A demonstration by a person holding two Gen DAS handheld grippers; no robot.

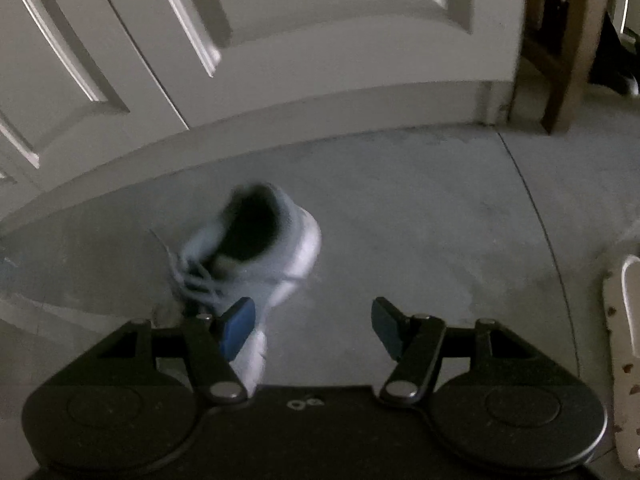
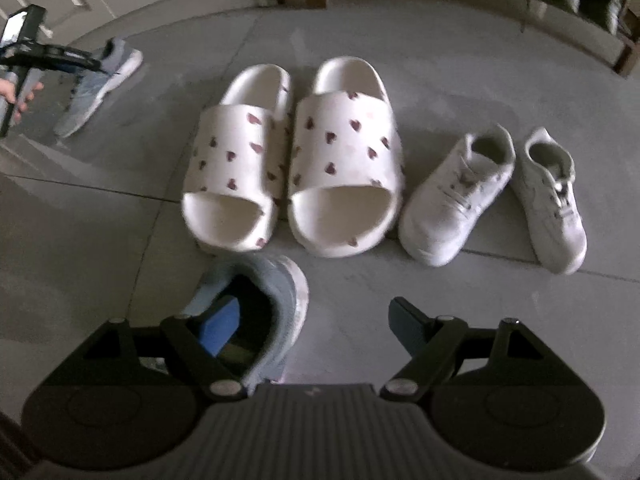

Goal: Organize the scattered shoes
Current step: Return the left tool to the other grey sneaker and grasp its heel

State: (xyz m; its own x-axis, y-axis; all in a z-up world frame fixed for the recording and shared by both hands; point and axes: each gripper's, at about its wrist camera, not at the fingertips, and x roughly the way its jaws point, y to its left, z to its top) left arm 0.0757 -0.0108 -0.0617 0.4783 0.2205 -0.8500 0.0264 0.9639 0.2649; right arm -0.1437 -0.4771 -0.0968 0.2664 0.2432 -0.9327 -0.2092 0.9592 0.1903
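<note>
Hovering with jaws open, the left gripper was over one blue sneaker near the door; right gripper, also open, straddled the other blue sneaker's heel beside the slides.

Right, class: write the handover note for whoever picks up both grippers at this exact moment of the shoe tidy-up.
Left gripper: open, empty, over the blue-grey sneaker lying near the white door.
Right gripper: open, one pad appears inside the mouth of the second blue-grey sneaker, no clamp seen.
Done: heart-print slides paired side by side; white sneakers together to their right, a bit splayed.
Left: bring the two blue-grey sneakers together as a pair in line with the others.
</note>
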